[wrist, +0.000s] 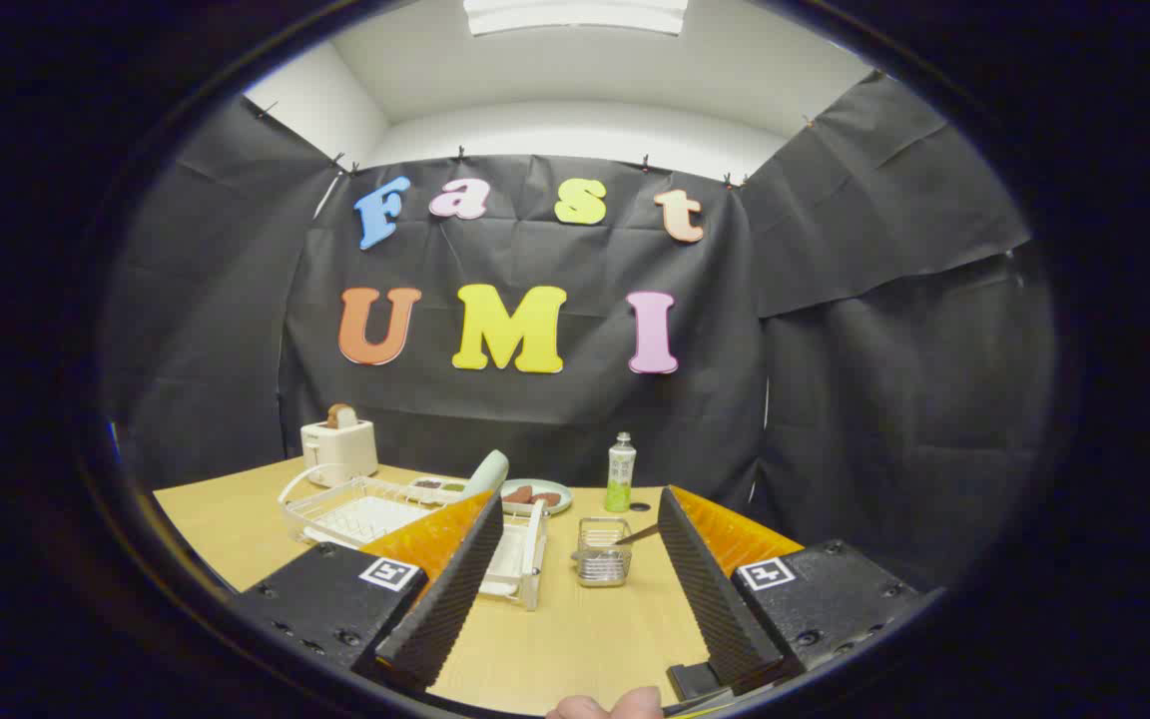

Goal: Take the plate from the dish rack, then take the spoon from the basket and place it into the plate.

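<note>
Pale wood table (575, 639) under everything, black cloth wall behind. Claw (575, 589) held low above the table, fingers spread wide apart, gripping nothing, bare wood between them. White wire dish rack (335, 509) beyond the left finger, partly hidden by it, part of its white frame (525, 549) showing just inside that finger. Pale green plate (488, 471) standing tilted on edge at the rack's far right end, just above the left fingertip. Small metal mesh basket (603, 551) on the table between the fingers, a little ahead of them and nearer the right one. Spoon (635, 536) lying in the basket, handle sticking out over the rim, slanting up toward the right finger. Well behind the basket, a clear bottle (620, 472) of green liquid with a white cap, upright. Left of the bottle, a second light plate (540, 494) flat on the table, holding reddish-brown food. Small tray (435, 487) with dark bits beside the rack's far edge. White toaster (338, 447) at the far left corner of the table, a brown slice of bread (340, 414) poking up from its slot. A fingertip (615, 705) of the person at the near edge, between the bases of the fingers.
</note>
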A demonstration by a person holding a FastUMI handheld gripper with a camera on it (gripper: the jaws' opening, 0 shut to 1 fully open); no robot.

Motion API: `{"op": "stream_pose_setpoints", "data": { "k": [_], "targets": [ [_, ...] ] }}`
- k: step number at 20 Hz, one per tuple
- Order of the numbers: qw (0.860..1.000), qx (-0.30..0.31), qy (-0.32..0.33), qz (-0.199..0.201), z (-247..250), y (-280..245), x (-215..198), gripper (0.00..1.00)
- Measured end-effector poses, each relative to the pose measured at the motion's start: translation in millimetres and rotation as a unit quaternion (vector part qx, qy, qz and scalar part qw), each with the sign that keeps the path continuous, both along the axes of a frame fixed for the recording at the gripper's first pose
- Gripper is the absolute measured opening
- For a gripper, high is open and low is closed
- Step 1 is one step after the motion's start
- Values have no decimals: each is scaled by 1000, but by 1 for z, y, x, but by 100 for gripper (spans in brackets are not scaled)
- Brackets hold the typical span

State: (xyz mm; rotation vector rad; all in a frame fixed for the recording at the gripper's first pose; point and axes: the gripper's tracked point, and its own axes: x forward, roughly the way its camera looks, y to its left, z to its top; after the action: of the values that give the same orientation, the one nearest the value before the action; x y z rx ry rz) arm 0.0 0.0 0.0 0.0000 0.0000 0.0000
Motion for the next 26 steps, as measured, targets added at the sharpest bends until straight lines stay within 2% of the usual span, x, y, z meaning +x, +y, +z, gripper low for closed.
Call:
{"op": "stream_pose_setpoints", "data": {
  "k": [7,17,26],
  "targets": [
    [1000,14,-12,-6,8,-3,-3,100],
    [999,27,-15,8,17,-2,-4,100],
    [1000,16,-1,-27,23,-31,5,100]
  ]
}}
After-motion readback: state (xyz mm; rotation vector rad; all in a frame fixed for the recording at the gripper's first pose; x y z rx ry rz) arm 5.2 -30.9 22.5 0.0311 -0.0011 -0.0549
